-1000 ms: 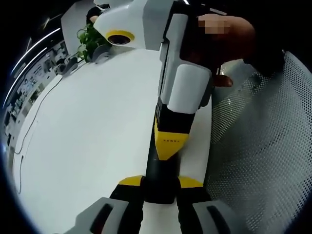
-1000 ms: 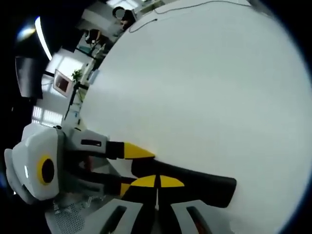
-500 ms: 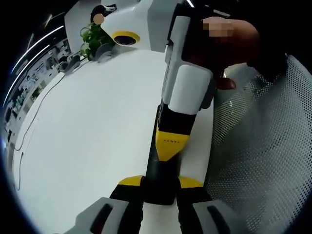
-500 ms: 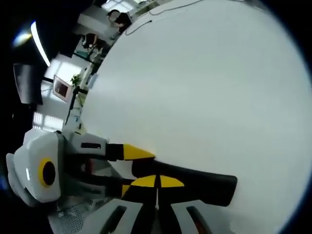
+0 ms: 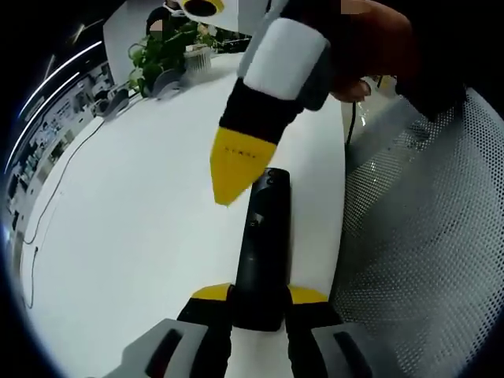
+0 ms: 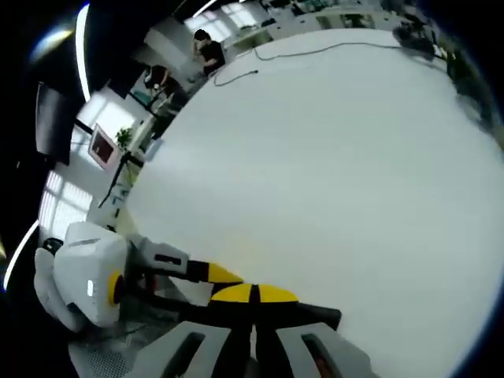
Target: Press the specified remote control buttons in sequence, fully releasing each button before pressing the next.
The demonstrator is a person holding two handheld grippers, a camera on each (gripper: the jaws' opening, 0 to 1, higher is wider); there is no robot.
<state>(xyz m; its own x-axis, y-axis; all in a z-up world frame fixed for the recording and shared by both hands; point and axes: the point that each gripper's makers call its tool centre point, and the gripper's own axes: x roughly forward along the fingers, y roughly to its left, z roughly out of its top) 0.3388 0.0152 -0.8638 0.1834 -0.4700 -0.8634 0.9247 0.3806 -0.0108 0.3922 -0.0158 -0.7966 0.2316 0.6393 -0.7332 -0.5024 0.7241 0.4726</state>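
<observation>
Remote (image 5: 262,244) lies near the surface (image 5: 134,236) edge beside a mesh chair (image 5: 425,260), clamped at its near end by the left gripper (image 5: 260,303). Right gripper (image 6: 252,293), fingers pressed together, hovers clear above the buttons. Judgement: descend squarely on the next button, press briefly, then lift fully off.

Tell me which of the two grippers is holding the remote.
The left gripper holds it: its fingers clamp the black remote at the near end. The right gripper, fingers together, hovers above the remote's buttons.
</observation>
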